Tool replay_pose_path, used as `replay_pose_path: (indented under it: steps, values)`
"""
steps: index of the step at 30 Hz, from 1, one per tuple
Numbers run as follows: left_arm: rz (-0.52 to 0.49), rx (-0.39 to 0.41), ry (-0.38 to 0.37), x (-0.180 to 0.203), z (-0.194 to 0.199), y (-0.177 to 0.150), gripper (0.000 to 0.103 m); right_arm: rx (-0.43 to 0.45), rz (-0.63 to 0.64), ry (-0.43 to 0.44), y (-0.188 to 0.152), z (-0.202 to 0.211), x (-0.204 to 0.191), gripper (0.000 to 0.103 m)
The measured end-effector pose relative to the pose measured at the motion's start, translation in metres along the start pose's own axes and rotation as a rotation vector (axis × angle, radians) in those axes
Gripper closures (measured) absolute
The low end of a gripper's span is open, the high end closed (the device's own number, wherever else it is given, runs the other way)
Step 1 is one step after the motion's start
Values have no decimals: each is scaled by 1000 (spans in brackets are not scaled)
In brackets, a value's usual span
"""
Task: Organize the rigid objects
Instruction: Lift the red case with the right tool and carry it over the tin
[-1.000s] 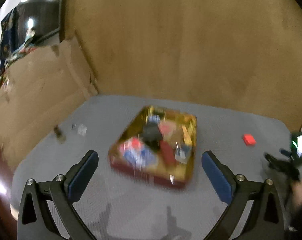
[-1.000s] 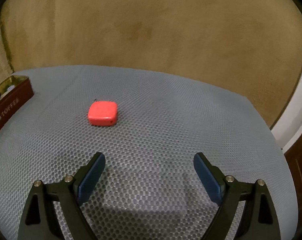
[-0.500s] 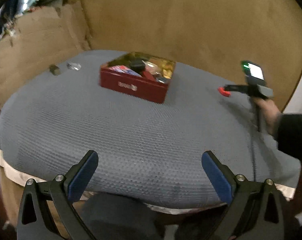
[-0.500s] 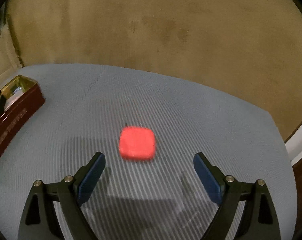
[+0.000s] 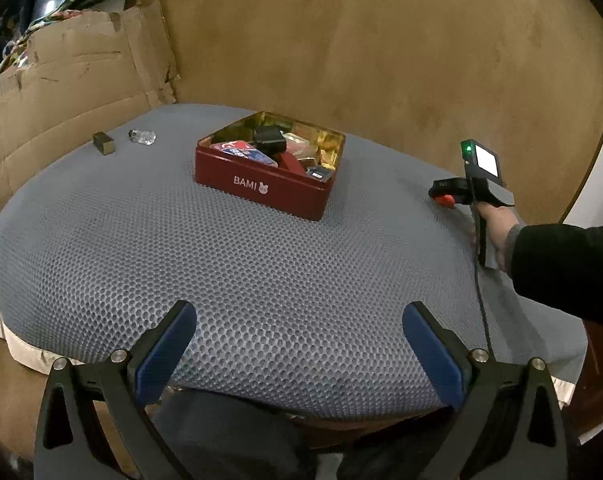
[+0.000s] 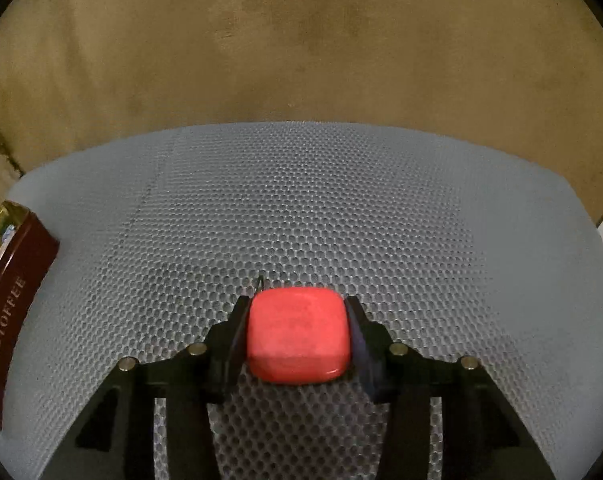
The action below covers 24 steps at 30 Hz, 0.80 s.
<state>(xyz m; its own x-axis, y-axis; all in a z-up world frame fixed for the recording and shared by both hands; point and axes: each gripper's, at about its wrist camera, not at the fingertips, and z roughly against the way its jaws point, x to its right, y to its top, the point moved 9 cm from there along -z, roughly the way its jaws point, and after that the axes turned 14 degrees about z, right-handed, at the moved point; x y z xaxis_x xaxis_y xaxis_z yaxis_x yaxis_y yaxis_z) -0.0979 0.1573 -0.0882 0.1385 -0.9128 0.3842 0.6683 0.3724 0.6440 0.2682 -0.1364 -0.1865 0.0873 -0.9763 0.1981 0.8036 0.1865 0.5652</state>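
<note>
A flat red rounded-square block [image 6: 297,334] lies on the grey mesh mat [image 6: 301,200], and my right gripper [image 6: 297,320] is shut on it, a finger on each side. In the left wrist view the right gripper [image 5: 445,196] sits at the mat's right side with the red block [image 5: 445,200] between its fingers. A dark red tin [image 5: 267,168] marked BAMI stands mid-mat, holding several small items. My left gripper [image 5: 297,336] is open and empty over the mat's near edge.
A small dark block [image 5: 103,143] and a clear glass stopper [image 5: 142,136] lie at the mat's far left. Cardboard [image 5: 61,92] stands at the left and a tan wall [image 5: 381,40] behind. The tin's corner [image 6: 13,280] shows at the right wrist view's left edge.
My right gripper moved forward over the red block and shut on it. My left gripper pulled back from above the tin to the mat's near edge, still open.
</note>
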Motion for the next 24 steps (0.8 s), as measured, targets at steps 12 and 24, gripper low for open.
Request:
replay_pose_path:
  steps: [12,24]
  values:
    - [10,28,-5,9,17,2,1,80,32,-30,17,78,-20,56]
    - [12,125,67,2,40,23,1,251,218,-17,116,196,-115,57]
